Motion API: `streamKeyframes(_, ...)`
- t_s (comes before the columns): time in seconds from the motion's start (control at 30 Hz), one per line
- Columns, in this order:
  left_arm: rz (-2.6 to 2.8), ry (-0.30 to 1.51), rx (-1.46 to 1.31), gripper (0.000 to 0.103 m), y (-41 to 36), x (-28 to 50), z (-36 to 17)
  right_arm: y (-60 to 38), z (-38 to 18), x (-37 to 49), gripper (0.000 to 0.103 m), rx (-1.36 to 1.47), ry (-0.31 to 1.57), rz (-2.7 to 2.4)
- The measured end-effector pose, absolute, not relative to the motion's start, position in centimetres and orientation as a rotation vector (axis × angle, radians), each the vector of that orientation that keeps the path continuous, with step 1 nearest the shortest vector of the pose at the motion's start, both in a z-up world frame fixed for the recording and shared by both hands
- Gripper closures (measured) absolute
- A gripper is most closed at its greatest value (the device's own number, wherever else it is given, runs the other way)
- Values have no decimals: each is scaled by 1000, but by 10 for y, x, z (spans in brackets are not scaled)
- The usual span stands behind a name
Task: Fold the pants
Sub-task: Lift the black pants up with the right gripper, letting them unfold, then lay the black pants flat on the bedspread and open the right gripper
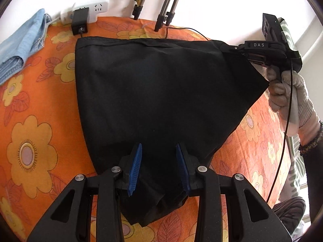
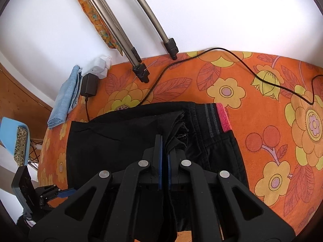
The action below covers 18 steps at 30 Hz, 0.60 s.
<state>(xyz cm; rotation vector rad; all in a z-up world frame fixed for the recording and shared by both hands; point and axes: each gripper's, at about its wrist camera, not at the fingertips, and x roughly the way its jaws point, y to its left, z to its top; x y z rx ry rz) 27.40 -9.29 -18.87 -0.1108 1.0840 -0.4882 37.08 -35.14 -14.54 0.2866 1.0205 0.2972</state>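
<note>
Over floral cover (image 1: 36, 104), both grippers (image 1: 158, 168) (image 2: 164, 161) seemingly clamping black pants (image 1: 157, 92)

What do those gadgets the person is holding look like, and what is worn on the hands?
Each hand-held gripper is matte black plastic with silver pivot screws and two ribbed blue pads; the left one shows them best. The right hand-held gripper carries white "DAS" lettering, a boxy black camera block and a thin black cable. Its hand wears a white knitted glove above a dark sleeve cuff.
</note>
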Motion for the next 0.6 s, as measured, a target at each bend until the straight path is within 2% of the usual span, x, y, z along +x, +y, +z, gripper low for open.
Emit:
streamKeyframes(0.2, -473, 1085, -103, 69, -91, 274, -190, -353, -158, 374, 99, 267, 1032, 306)
streamKeyframes(0.37, -472, 1084, -81, 69, -97, 276, -192, -359, -159, 376, 93, 346, 1064, 408)
streamKeyframes(0.47, -470, 1086, -91, 69, -98, 279, -193, -363, -160, 382, 56, 367, 1090, 411)
streamKeyframes(0.6, -467, 1083, -92, 69, -99, 281, -195, -368, -162, 395, 55, 412, 1080, 410)
